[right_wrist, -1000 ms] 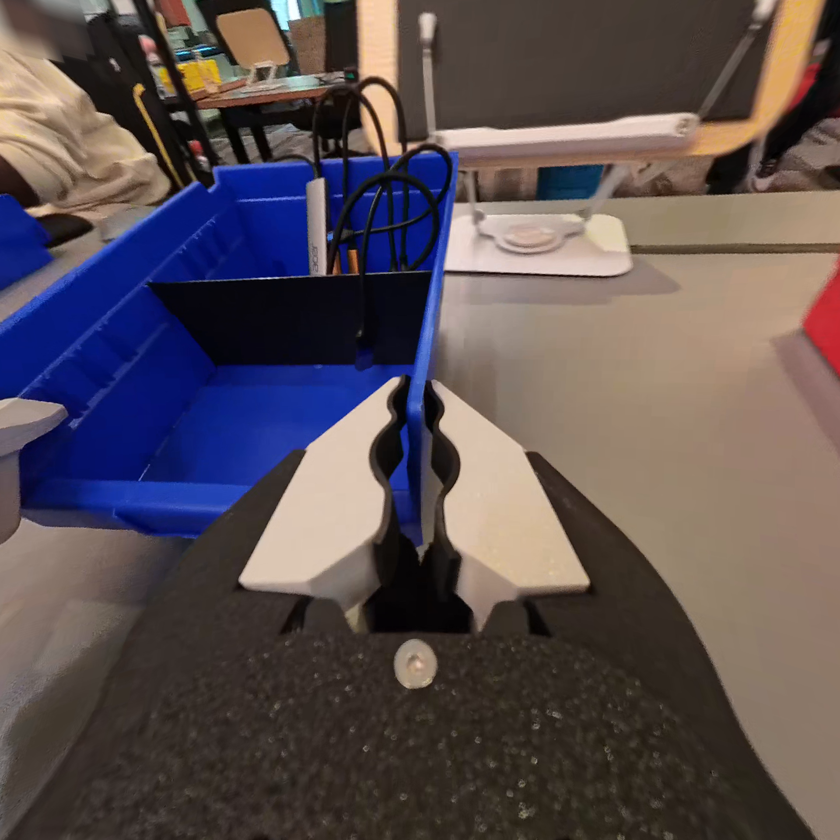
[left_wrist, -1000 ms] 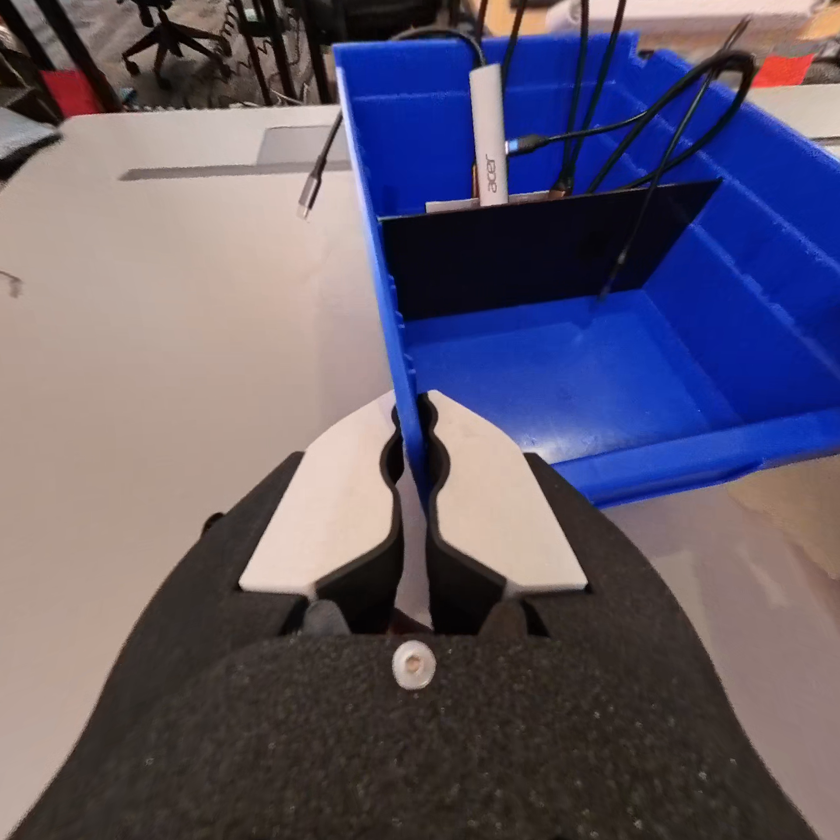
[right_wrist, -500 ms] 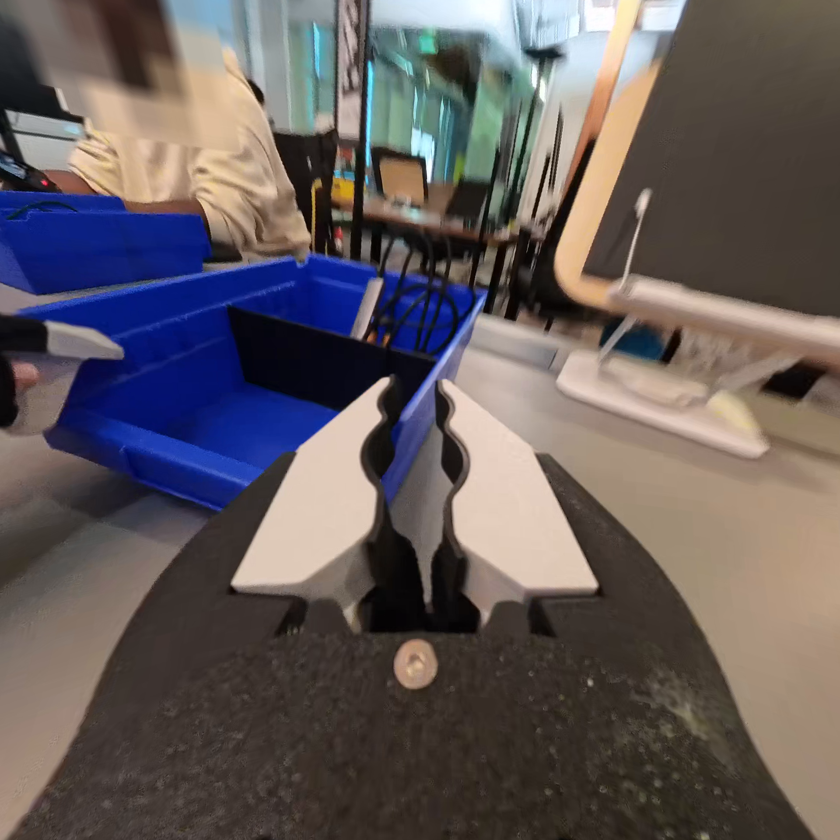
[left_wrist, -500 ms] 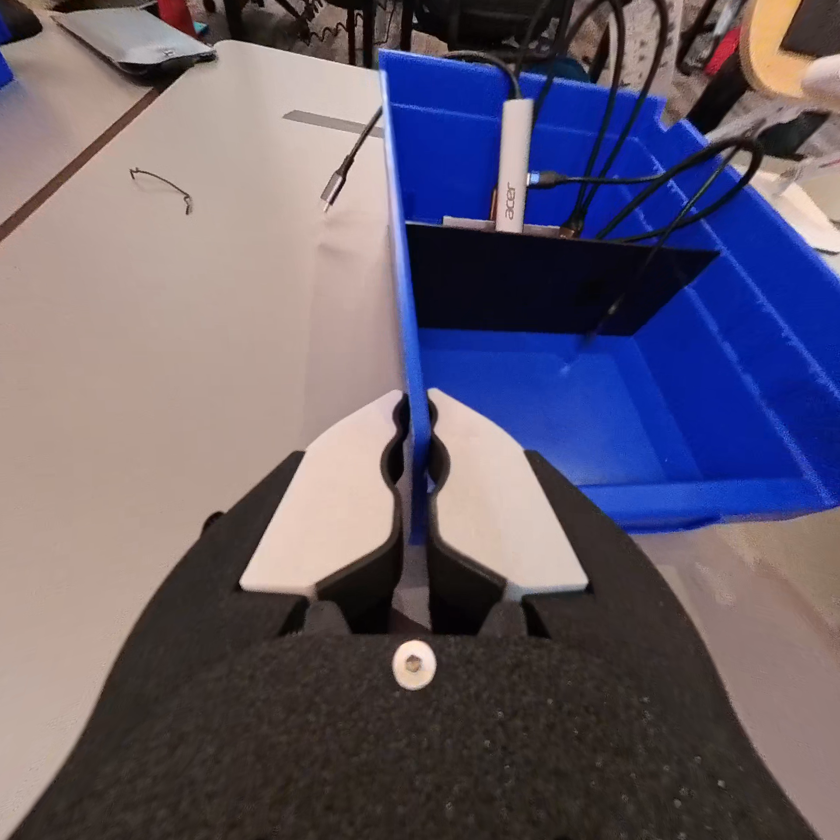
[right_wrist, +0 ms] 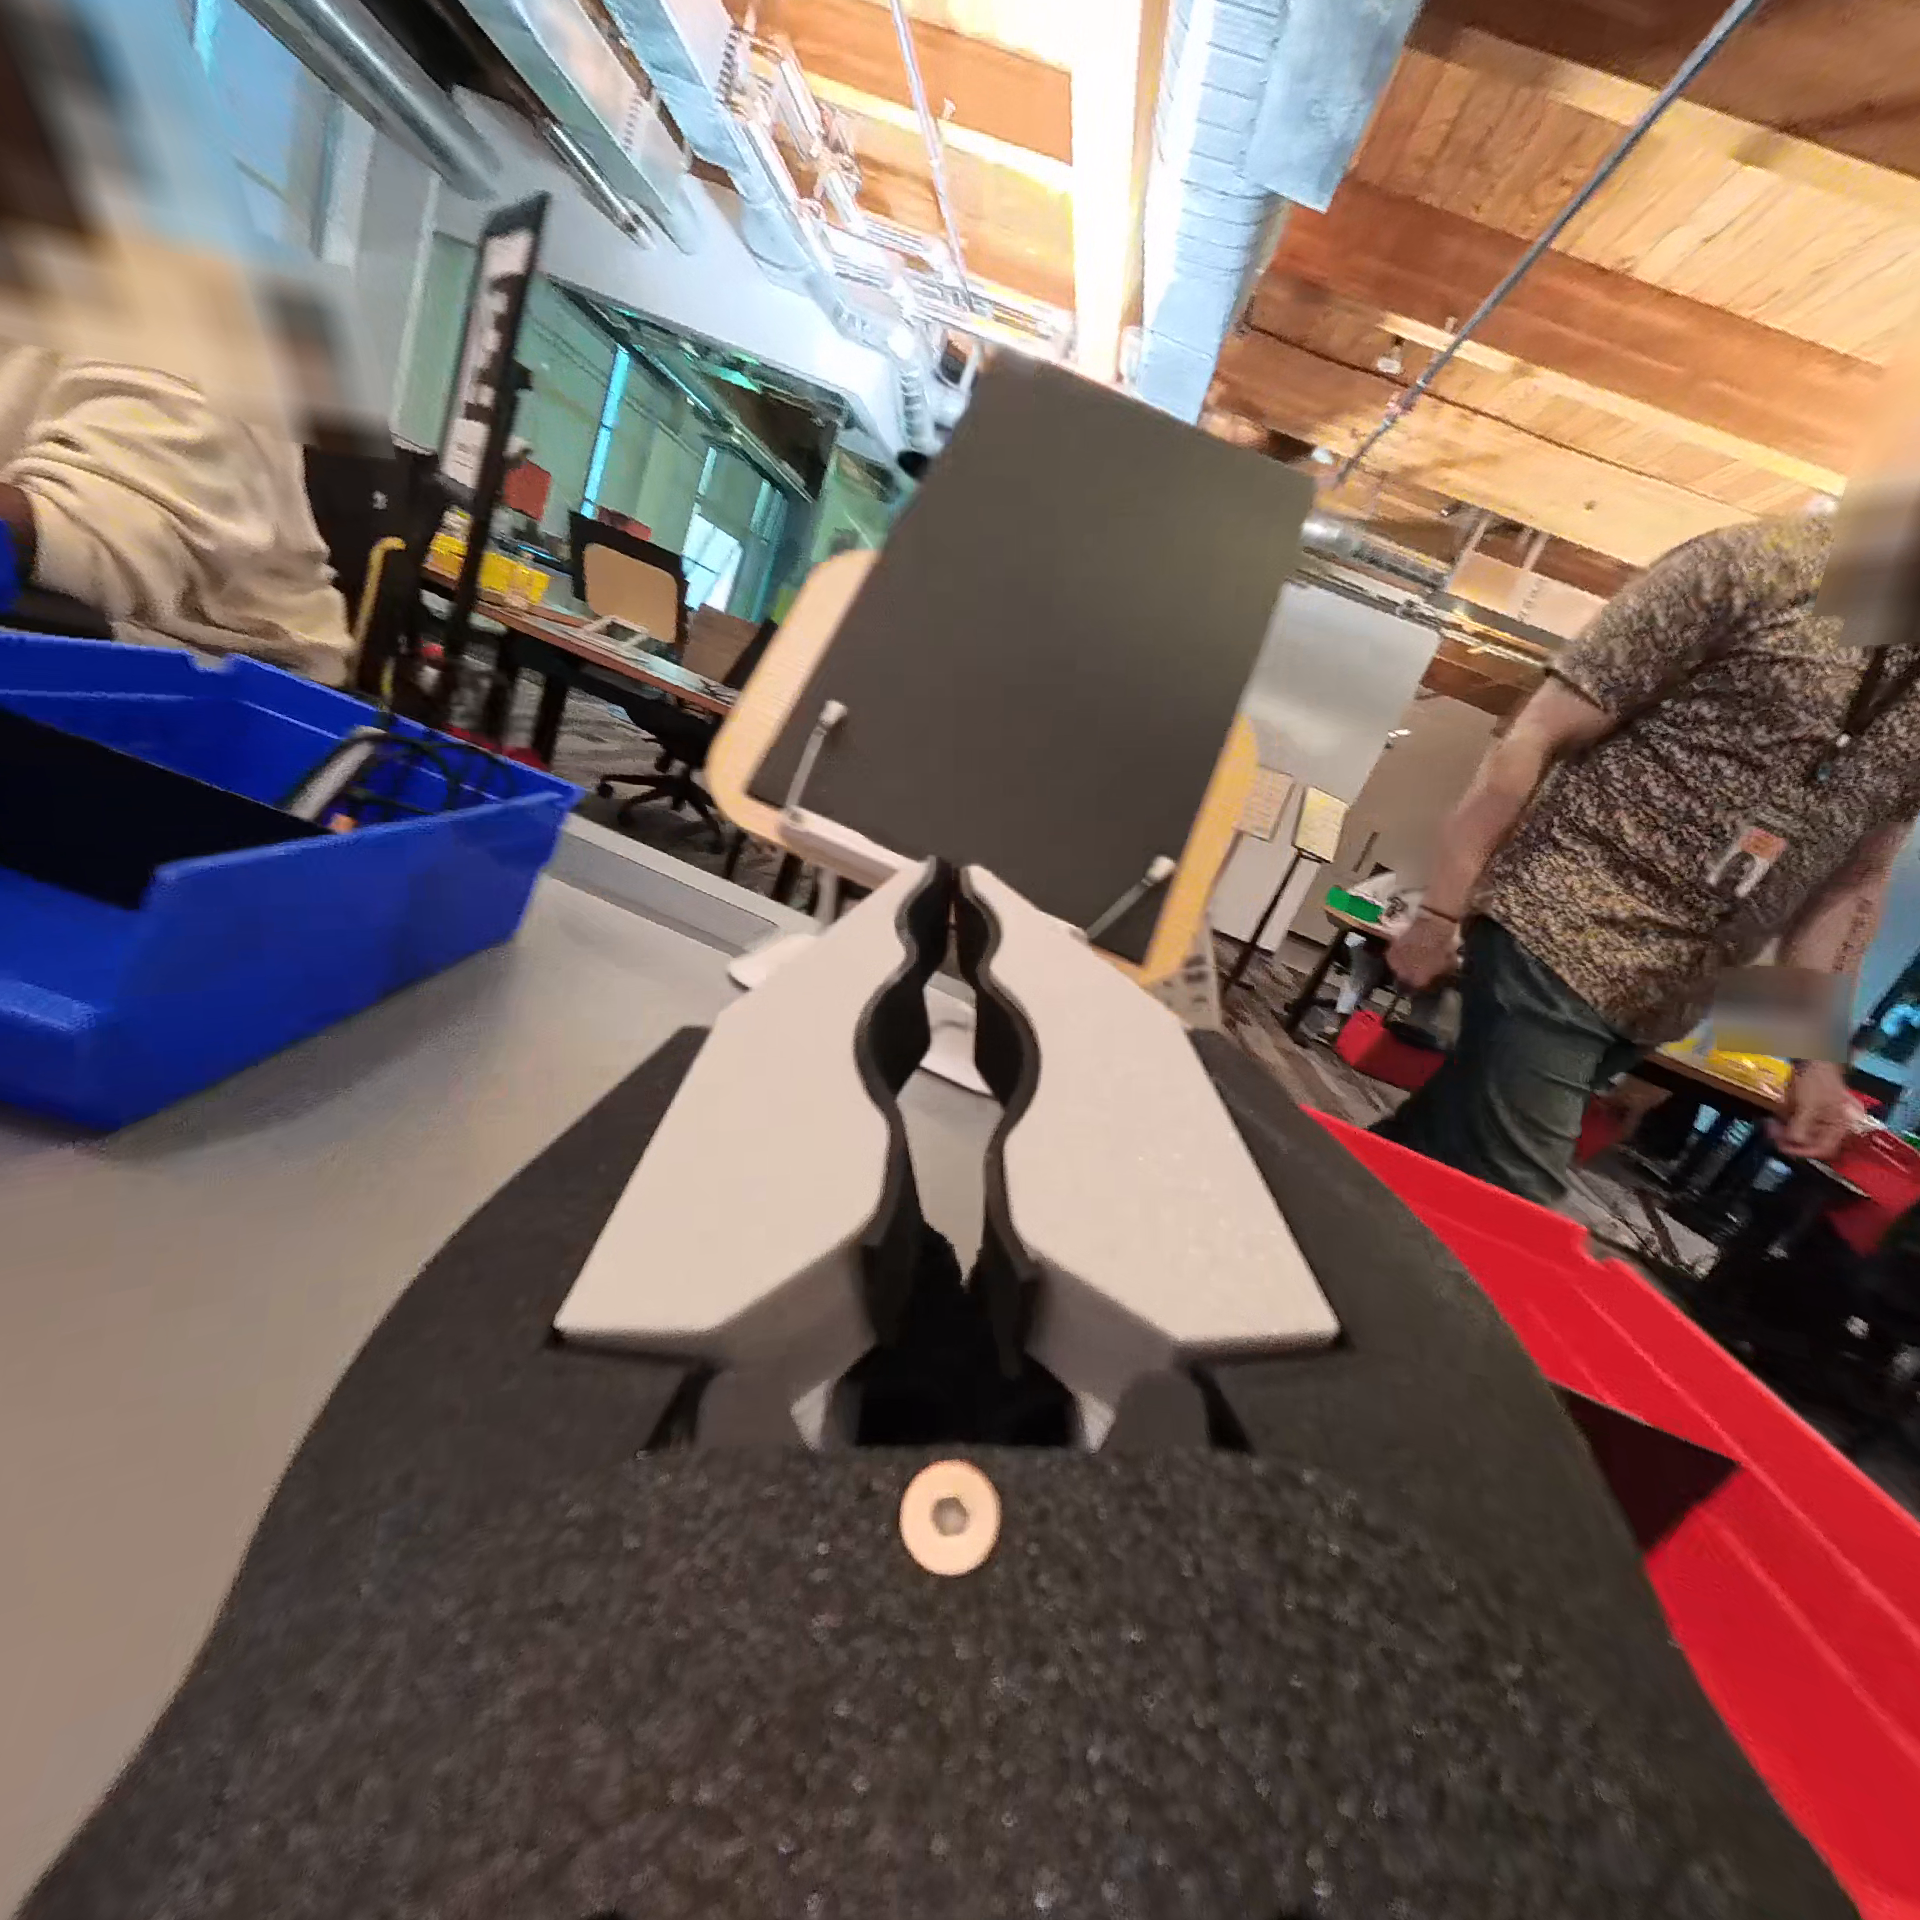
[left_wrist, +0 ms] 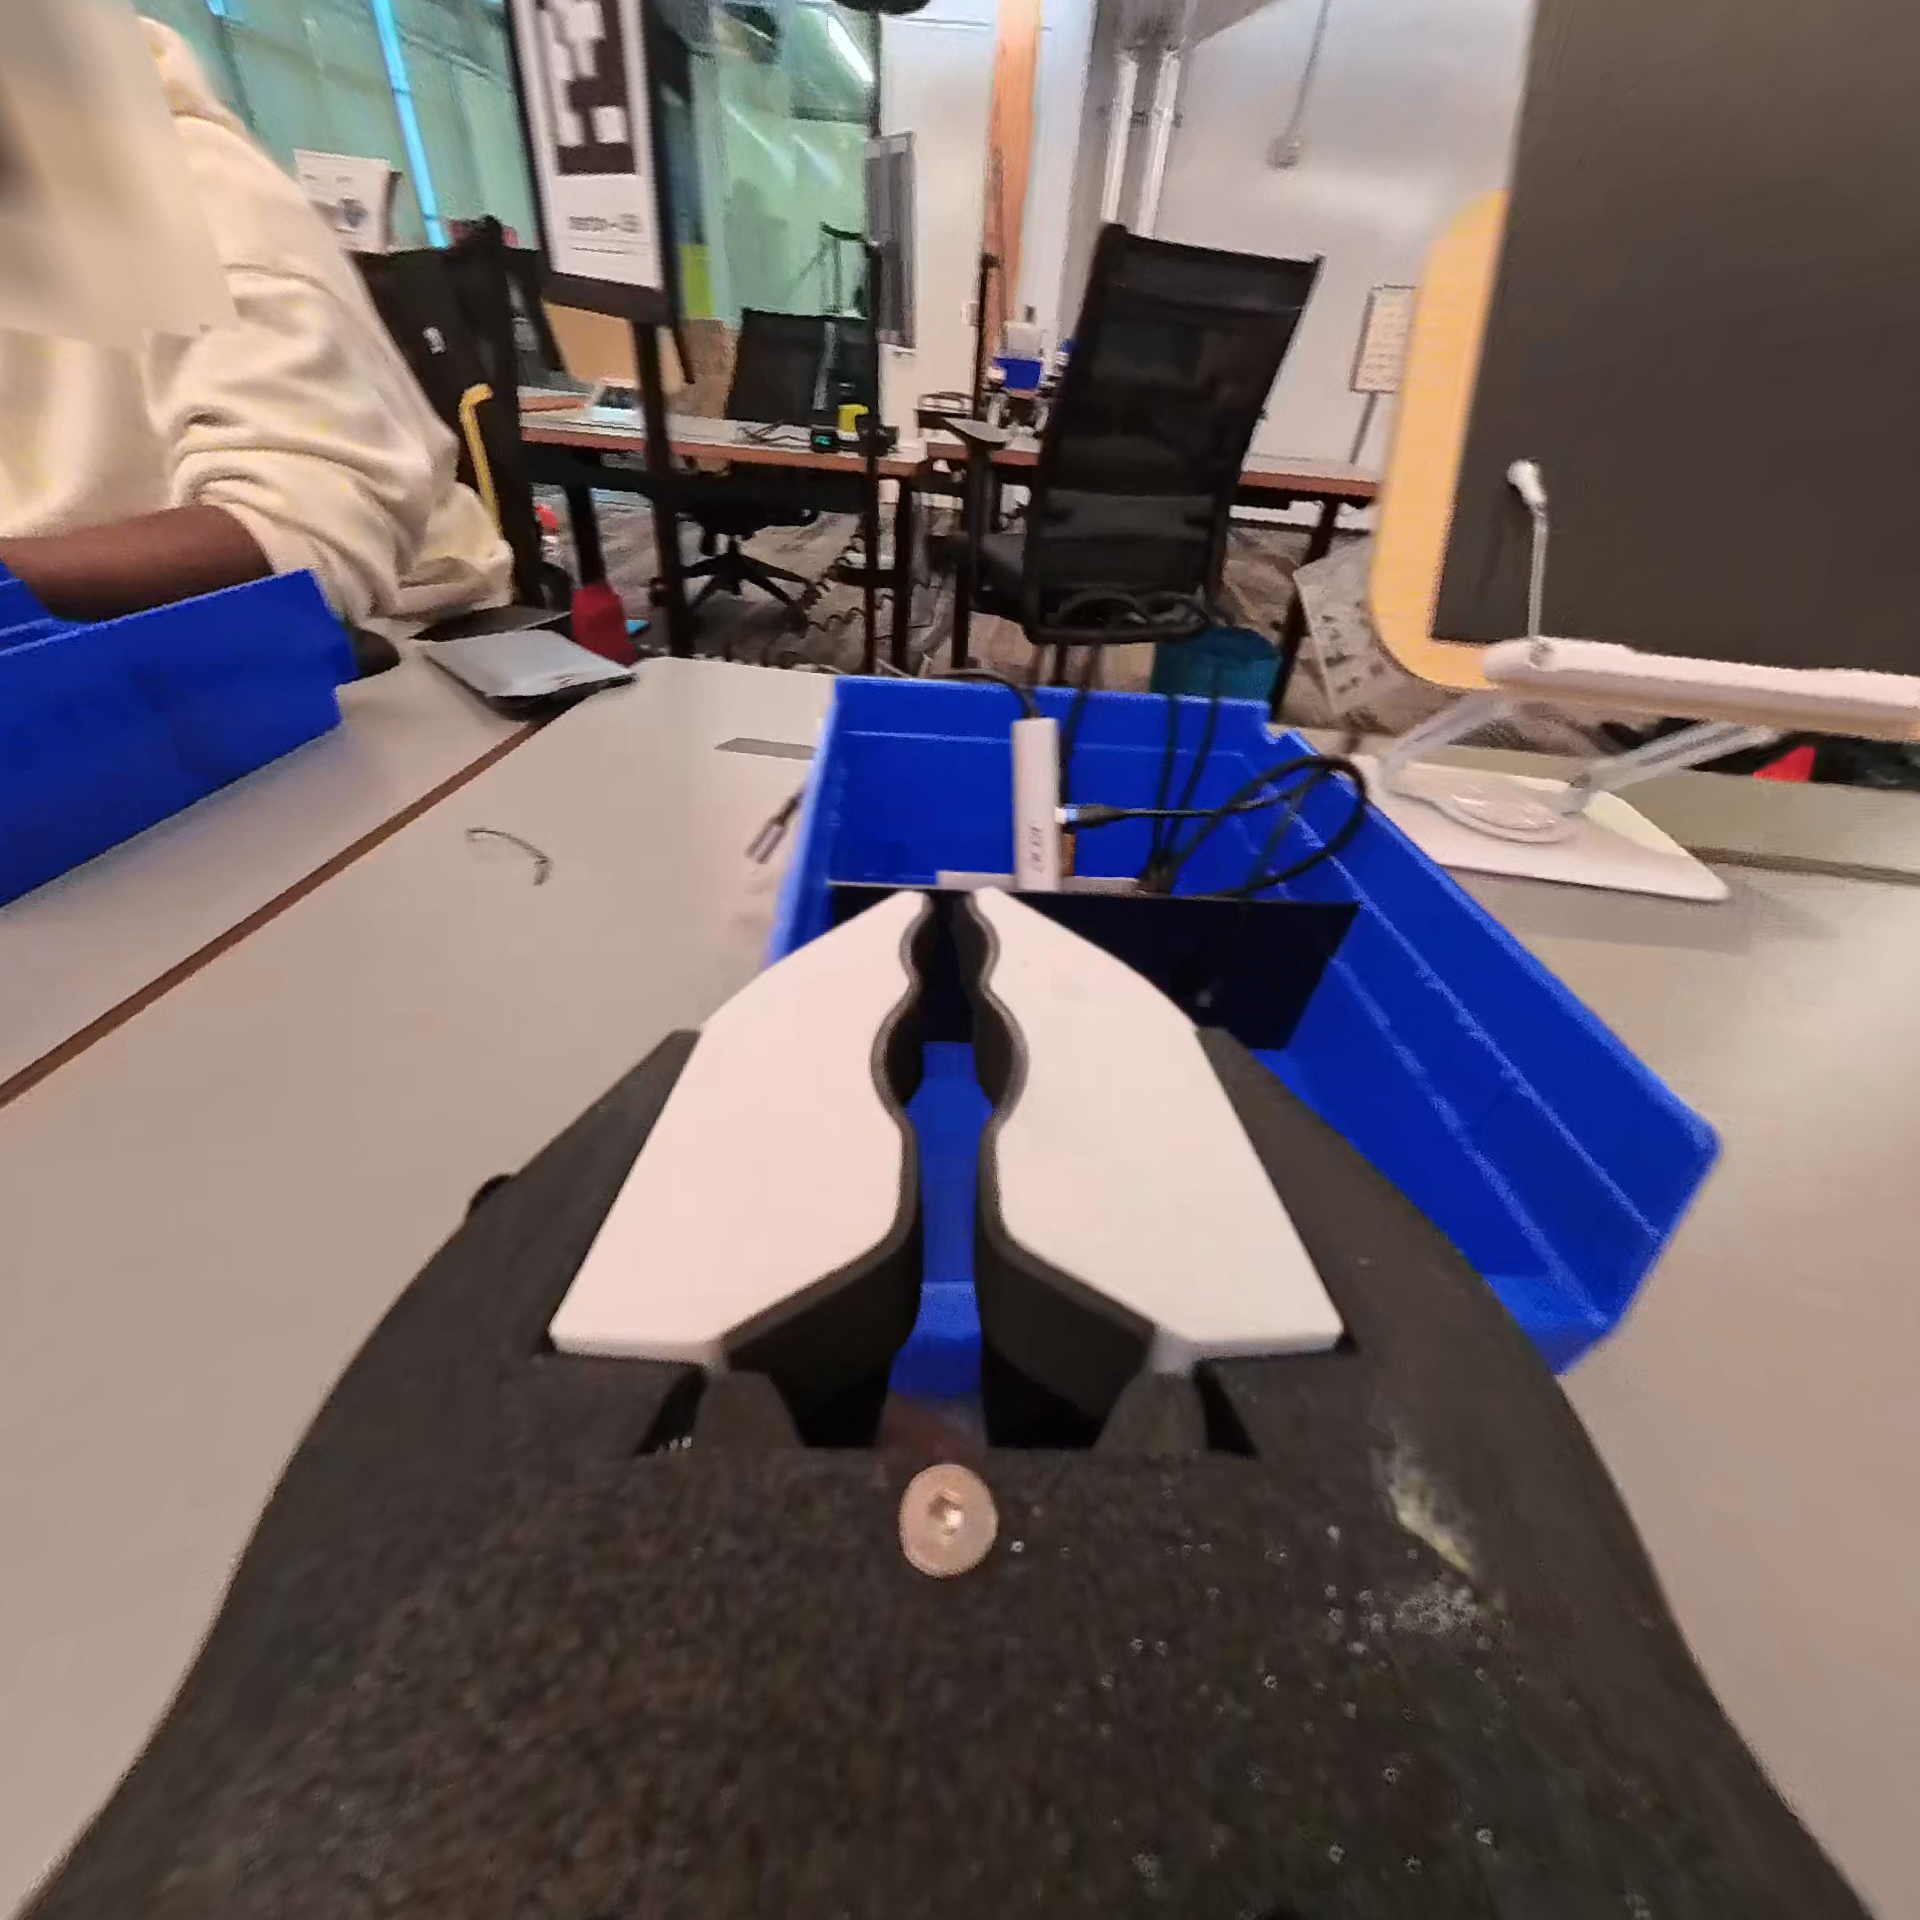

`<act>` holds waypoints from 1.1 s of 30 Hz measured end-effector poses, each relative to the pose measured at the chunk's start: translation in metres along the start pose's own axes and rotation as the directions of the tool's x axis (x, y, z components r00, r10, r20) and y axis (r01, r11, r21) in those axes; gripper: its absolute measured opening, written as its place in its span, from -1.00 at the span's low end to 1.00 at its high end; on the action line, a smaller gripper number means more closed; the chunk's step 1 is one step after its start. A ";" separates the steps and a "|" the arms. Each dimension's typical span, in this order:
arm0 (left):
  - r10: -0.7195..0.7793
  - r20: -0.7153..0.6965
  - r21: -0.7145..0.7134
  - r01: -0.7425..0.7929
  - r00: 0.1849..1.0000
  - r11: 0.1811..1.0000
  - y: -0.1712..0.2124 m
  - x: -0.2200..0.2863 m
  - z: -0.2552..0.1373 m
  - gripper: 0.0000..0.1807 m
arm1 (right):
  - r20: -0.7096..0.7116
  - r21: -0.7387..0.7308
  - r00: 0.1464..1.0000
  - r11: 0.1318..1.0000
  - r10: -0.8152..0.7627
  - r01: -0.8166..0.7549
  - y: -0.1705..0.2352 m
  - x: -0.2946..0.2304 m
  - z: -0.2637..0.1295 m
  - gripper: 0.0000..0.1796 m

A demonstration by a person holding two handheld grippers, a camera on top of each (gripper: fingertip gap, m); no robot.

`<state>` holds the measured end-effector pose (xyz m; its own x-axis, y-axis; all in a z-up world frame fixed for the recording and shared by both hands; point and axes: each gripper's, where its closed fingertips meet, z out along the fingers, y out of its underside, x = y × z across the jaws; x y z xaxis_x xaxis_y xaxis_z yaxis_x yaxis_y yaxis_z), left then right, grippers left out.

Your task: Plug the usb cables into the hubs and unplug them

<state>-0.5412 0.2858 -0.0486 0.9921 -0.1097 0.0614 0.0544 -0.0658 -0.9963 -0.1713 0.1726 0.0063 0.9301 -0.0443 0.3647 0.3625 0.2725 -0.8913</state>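
Both claws have let go of the blue bin (left_wrist: 1475,1122) walls: the left claw (left_wrist: 951,914) and the right claw (right_wrist: 951,883) sit nearly together, holding nothing, so no cable is plugged yet.

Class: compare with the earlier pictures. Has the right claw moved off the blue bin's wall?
Yes. The right claw has let go and swung rightward, away from the blue bin, which now sits far left of it.

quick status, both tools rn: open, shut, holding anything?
Left tool: narrow gap with the blue bin showing through it; gripping its wall or not, cannot tell.
Right tool: shut, holding nothing.
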 end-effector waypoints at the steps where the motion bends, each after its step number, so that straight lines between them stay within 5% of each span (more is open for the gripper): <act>1: 0.020 -0.024 -0.008 -0.021 1.000 1.000 0.003 0.013 0.000 -0.96 | -0.020 -0.012 1.000 1.000 0.002 -0.003 0.005 0.016 -0.007 -1.00; 9: -0.007 -0.435 -0.191 -0.085 0.900 0.978 0.048 0.155 -0.022 -0.95 | -0.167 -0.210 0.986 0.977 0.011 -0.046 0.065 0.121 -0.055 -1.00; 14: 0.042 -0.556 -0.262 -0.223 0.830 0.939 0.080 0.211 -0.065 -0.93 | -0.249 -0.412 0.957 0.878 0.149 -0.243 0.123 0.154 -0.070 -1.00; 19: 0.118 -0.574 -0.255 -0.314 0.810 0.915 0.092 0.218 -0.077 -0.93 | -0.302 -0.539 0.926 0.760 0.228 -0.363 0.170 0.164 -0.075 -0.99; 33: 0.092 -0.519 -0.319 -0.292 0.850 0.901 0.100 0.195 -0.067 -0.92 | -0.292 -0.580 0.916 0.711 0.274 -0.398 0.190 0.165 -0.075 -1.00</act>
<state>-0.3498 0.1910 -0.1325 0.7893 -0.6140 -0.0087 -0.2773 -0.3438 -0.8972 0.0554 0.1449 -0.1235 0.9690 -0.2469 0.0107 -0.0778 -0.3457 -0.9351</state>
